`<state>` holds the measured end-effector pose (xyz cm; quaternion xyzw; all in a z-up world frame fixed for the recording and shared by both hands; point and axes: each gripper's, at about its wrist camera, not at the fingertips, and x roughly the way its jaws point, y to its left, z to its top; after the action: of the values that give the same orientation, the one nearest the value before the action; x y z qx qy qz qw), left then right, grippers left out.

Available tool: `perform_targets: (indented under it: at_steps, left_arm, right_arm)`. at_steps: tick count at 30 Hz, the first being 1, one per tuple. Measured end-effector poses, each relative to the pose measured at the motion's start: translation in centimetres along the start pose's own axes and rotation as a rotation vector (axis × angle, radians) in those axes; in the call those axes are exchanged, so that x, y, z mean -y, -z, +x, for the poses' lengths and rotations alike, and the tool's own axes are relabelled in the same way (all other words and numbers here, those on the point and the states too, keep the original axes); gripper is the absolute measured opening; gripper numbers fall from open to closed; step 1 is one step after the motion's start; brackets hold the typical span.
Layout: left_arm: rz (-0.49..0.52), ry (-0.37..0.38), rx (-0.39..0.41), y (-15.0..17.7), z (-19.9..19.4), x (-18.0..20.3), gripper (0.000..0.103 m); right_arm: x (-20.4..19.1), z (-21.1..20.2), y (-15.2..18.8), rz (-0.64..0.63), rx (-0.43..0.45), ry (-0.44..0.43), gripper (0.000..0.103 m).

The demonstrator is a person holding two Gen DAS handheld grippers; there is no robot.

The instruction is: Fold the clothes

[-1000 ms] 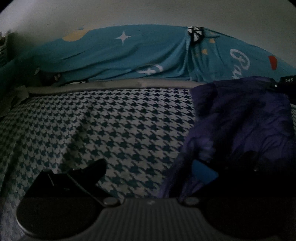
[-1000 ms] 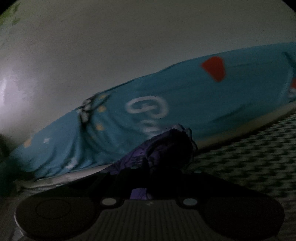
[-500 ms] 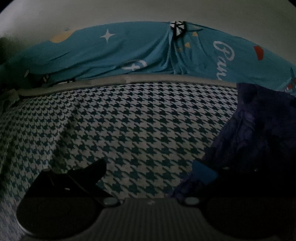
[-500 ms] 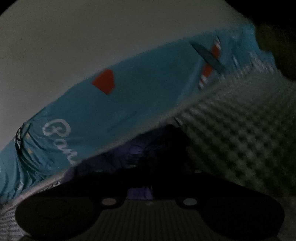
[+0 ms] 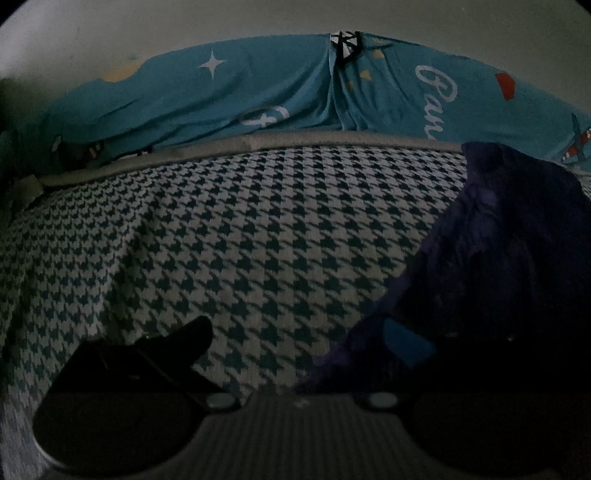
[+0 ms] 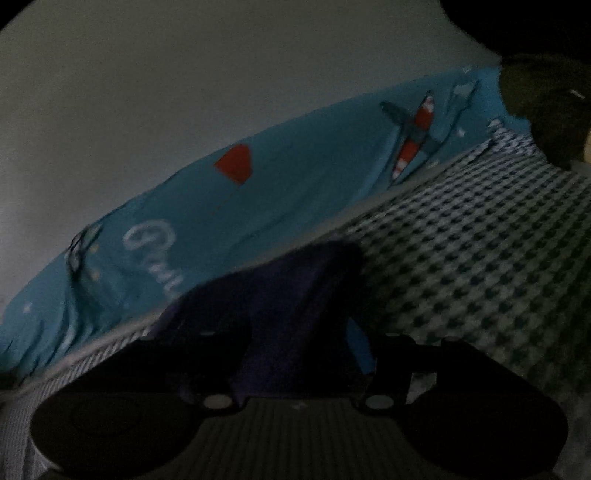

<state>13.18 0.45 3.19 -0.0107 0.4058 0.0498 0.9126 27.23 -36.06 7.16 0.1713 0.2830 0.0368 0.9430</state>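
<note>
The room was dim. In the left wrist view the left gripper [image 5: 295,343] hovered low over the houndstooth sheet [image 5: 258,229]. Its fingers stood wide apart: the left finger [image 5: 177,339] was bare over the sheet at the lower left of the frame, and the right finger with its blue pad [image 5: 406,345] was partly covered by the dark purple garment [image 5: 517,236]. The garment filled the right side of that frame, from the middle down to the bottom. Behind the sheet, across the top of the frame, a teal cloth [image 5: 280,88] with a white star and white letters lay against a pale wall [image 5: 295,18].

In the right wrist view the garment [image 6: 280,295] sat bunched in the lower centre, between the fingers of the right gripper [image 6: 295,354]. Whether those fingers were clamped on it, I could not tell; the picture was too dark and blurred. The sheet [image 6: 480,251] took the right side, and the teal cloth [image 6: 295,192] ran diagonally above it.
</note>
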Motion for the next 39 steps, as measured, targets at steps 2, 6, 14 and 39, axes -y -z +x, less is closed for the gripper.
perform_targets:
  at_steps: [2,6,14,39]
  left_arm:
    - [-0.001,0.006,-0.005,0.4,-0.2,0.0,0.103]
    - [-0.003,0.017,-0.016,1.3,-0.6,0.0,0.103]
    - [-0.020,0.020,-0.031,2.6,-1.7,0.0,0.103]
    - [-0.038,-0.006,-0.067,4.7,-3.0,-0.1,0.103]
  right_arm:
    - [-0.5,-0.7,1.0,-0.013,-0.025,-0.024,0.058]
    - [-1.3,-1.8,3.1,-0.041,-0.068,-0.061,0.058]
    - [-2.5,-3.4,6.6,-0.094,-0.130,-0.113,0.058]
    - [-9.9,-11.7,17.6,-0.411,-0.266,-0.416,0.058]
